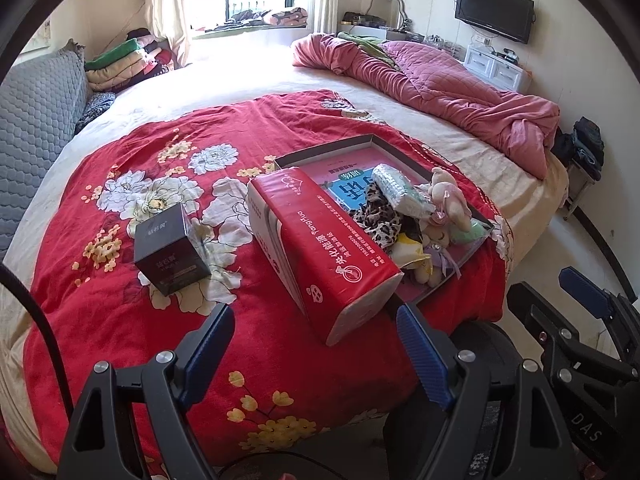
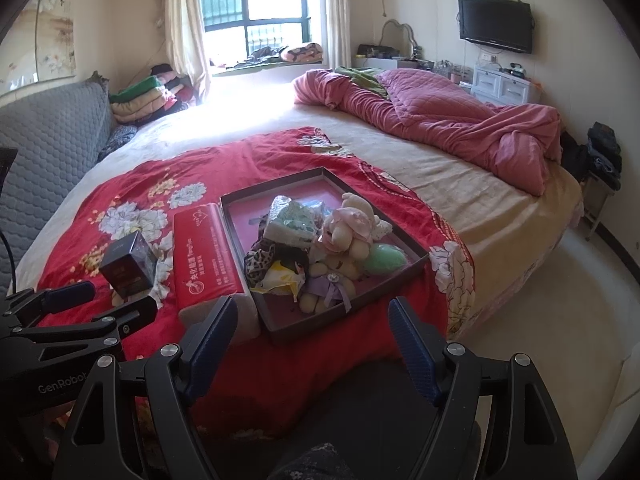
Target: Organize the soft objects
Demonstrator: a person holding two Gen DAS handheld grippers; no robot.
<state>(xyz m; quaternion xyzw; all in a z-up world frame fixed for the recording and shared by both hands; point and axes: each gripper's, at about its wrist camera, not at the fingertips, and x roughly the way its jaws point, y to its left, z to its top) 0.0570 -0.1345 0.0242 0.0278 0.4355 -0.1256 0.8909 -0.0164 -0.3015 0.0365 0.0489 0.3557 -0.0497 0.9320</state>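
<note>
Looking along the left gripper [image 1: 316, 340], jaws spread and empty, a red tissue pack [image 1: 316, 248] lies just ahead on the red floral blanket [image 1: 120, 312], its far side against the shallow tray [image 1: 320, 148]; a dark box [image 1: 170, 249] stands apart to the left. From the right gripper [image 2: 314, 334] (also spread, empty), the tray holds a plush bear [image 2: 344, 236], leopard cloth [image 2: 260, 260] and green pouch [image 2: 290, 220].

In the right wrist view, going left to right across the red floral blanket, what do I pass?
Small black box → red tissue pack → shallow dark tray holding the soft items, ending with the green egg-shaped thing at its right side.
</note>
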